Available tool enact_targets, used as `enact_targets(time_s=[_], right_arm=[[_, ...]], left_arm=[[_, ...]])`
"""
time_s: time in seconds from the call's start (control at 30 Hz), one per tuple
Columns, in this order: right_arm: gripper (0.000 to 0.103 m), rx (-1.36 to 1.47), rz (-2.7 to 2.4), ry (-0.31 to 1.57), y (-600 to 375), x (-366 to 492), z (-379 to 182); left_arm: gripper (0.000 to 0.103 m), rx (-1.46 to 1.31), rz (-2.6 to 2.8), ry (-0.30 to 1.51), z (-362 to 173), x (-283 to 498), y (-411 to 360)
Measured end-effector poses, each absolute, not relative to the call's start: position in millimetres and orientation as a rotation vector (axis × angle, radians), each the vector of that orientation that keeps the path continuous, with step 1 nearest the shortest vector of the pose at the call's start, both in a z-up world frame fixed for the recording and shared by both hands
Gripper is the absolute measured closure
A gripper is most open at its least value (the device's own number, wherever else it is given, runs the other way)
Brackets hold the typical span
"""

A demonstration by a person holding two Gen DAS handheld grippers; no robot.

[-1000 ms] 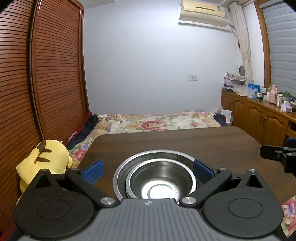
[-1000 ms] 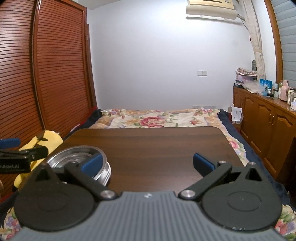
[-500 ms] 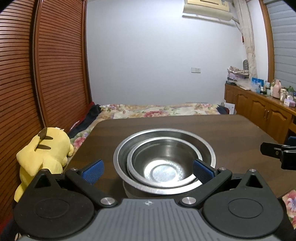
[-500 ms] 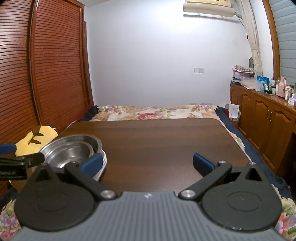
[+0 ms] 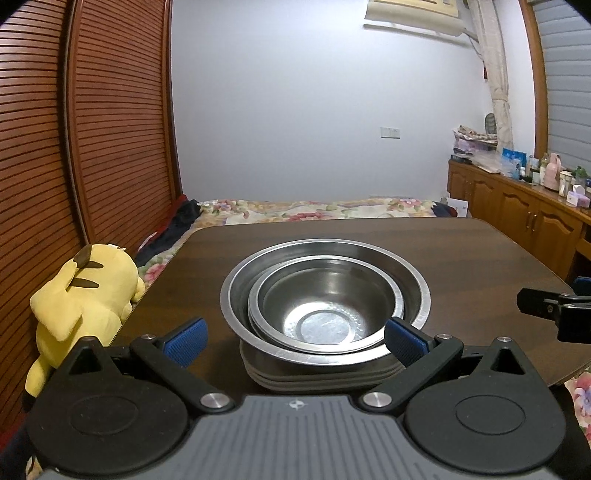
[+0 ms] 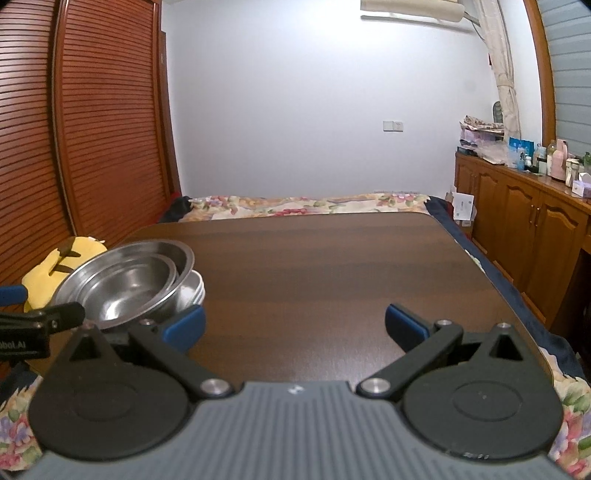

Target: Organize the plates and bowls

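Left wrist view: the left hand-held gripper (image 5: 295, 338) has its blue-padded fingers (image 5: 184, 336) spread wide, holding nothing, one on each side of the near edge of a stack of dishes. The stack is the landmark: a small round stainless-steel bowl (image 5: 325, 302) nested inside a larger round stainless-steel bowl (image 5: 406, 280), both sitting on a low pile of grey plates (image 5: 317, 378), of which only the near rims show. The stack stands on the dark brown wooden tabletop (image 5: 461, 251), toward its near left part. Neither pad touches the bowls as far as can be seen; the right pad sits just beside the larger bowl's rim. Left of the stack, off the tabletop's edge, lies a yellow plush toy (image 5: 81, 295). Right of the stack, well apart, part of the right hand-held gripper (image 5: 554, 306) shows at the frame's edge.

In the right wrist view, the right hand-held gripper (image 6: 295, 325) is also spread open and empty, over bare tabletop (image 6: 332, 266), with the stack off to its left: small bowl (image 6: 122, 284), larger bowl (image 6: 181, 258), plates (image 6: 197, 290). The left hand-held gripper's black finger (image 6: 44, 319) crosses in front of the stack's near left side.

Beyond the stack, past the far tabletop edge, is a bed with a floral cover (image 5: 314, 210), brown slatted wardrobe doors (image 5: 110, 129) to the left, a wooden cabinet with bottles (image 5: 524, 210) to the right, and a white wall (image 5: 314, 110) with an air conditioner (image 5: 413, 14).
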State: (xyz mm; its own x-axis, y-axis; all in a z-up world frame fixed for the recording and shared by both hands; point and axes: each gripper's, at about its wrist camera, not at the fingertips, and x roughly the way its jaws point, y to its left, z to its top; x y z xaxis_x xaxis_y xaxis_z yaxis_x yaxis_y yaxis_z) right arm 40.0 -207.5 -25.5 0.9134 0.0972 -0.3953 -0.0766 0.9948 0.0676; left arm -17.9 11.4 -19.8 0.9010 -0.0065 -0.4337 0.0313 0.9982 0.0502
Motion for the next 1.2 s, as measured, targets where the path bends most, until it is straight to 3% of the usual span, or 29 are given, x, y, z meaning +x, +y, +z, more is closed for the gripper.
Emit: enact_targets(time_s=[1.2], right_arm=[[0.000, 0.051, 0.086, 0.402, -210.2, 39.7, -28.2]], left_arm=[[0.000, 0.058, -0.020, 0.446, -18.6, -18.7, 12.6]])
